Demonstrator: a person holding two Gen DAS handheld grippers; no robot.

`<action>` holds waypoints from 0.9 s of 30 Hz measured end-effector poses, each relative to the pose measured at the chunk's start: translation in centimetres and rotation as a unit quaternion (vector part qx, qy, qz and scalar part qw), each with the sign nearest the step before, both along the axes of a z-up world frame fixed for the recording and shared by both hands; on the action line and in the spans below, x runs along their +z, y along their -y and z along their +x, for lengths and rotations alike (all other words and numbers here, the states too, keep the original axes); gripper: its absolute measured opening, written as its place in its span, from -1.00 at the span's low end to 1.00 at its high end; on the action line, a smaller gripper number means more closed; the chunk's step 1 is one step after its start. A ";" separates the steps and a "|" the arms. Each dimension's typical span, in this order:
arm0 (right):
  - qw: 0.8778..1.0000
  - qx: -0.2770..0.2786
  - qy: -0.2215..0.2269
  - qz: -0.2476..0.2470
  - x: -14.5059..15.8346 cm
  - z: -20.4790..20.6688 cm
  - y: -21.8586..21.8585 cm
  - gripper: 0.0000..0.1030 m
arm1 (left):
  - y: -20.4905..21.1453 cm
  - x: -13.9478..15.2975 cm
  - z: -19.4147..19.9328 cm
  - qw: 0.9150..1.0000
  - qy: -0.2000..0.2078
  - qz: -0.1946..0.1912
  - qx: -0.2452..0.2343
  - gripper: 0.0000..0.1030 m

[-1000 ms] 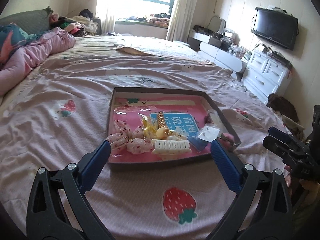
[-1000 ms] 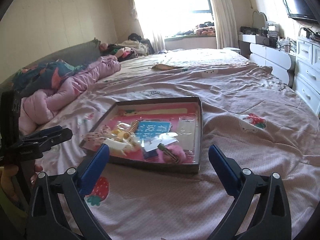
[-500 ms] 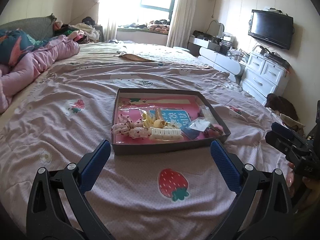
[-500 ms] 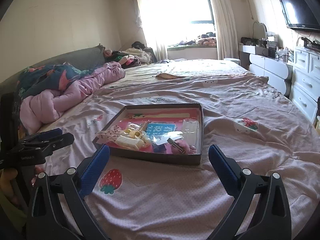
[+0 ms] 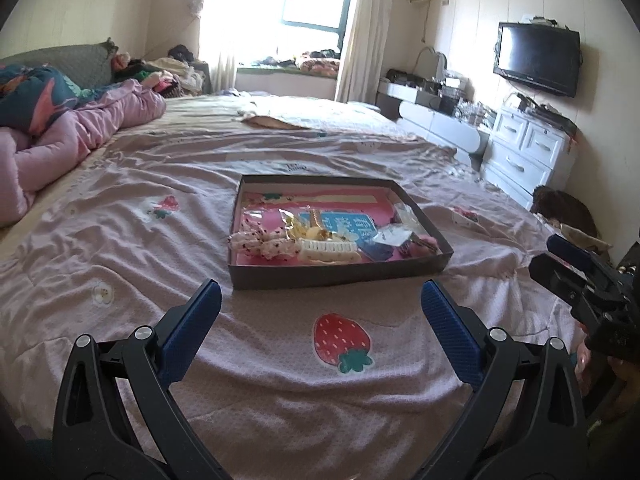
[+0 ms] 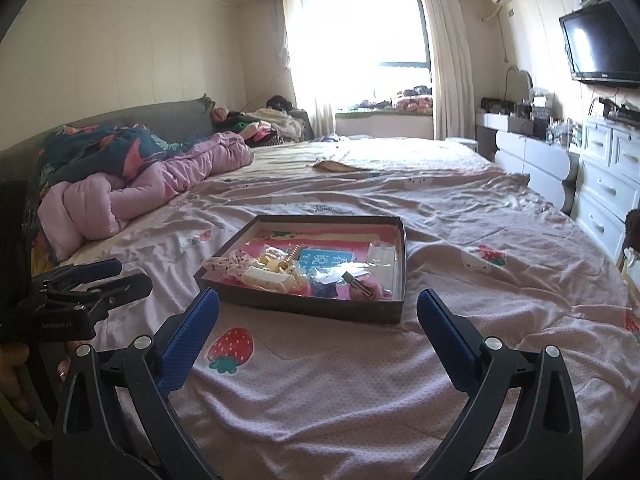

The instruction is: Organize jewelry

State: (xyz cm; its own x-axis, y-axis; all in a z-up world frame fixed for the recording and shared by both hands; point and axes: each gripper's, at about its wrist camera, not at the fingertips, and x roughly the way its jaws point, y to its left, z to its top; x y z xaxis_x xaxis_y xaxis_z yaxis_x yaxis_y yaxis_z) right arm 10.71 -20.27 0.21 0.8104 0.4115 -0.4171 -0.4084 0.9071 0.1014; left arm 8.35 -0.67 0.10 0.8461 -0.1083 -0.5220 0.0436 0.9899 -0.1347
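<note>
A shallow dark box (image 5: 340,274) (image 6: 304,308) with a pink bottom lies on the bed and holds hair and jewelry pieces. Inside are a white claw clip (image 5: 328,249) (image 6: 266,279), spotted pink scrunchies (image 5: 260,240), a gold spiral piece (image 5: 316,218), small clear bags (image 5: 394,236) and a pink fluffy clip (image 6: 366,289). My left gripper (image 5: 320,312) is open, low over the sheet in front of the box. My right gripper (image 6: 318,320) is open too, short of the box's near wall. Neither holds anything.
The bed is covered by a pink sheet with a strawberry print (image 5: 342,340). A pink quilt (image 6: 132,192) is bunched at the left. White drawers (image 5: 524,152) and a wall TV (image 5: 538,58) stand at the right. A dark furry heap (image 5: 564,210) lies beside the bed.
Both grippers have drawn back and risen from the box, so it looks smaller and farther off. Both stay open. The items in the box have not moved.
</note>
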 end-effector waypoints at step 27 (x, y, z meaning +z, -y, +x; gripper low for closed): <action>0.998 -0.034 0.048 0.000 -1.4 -1.2 0.3 0.87 | -0.9 -0.7 -1.1 1.000 0.018 -0.006 0.020 0.78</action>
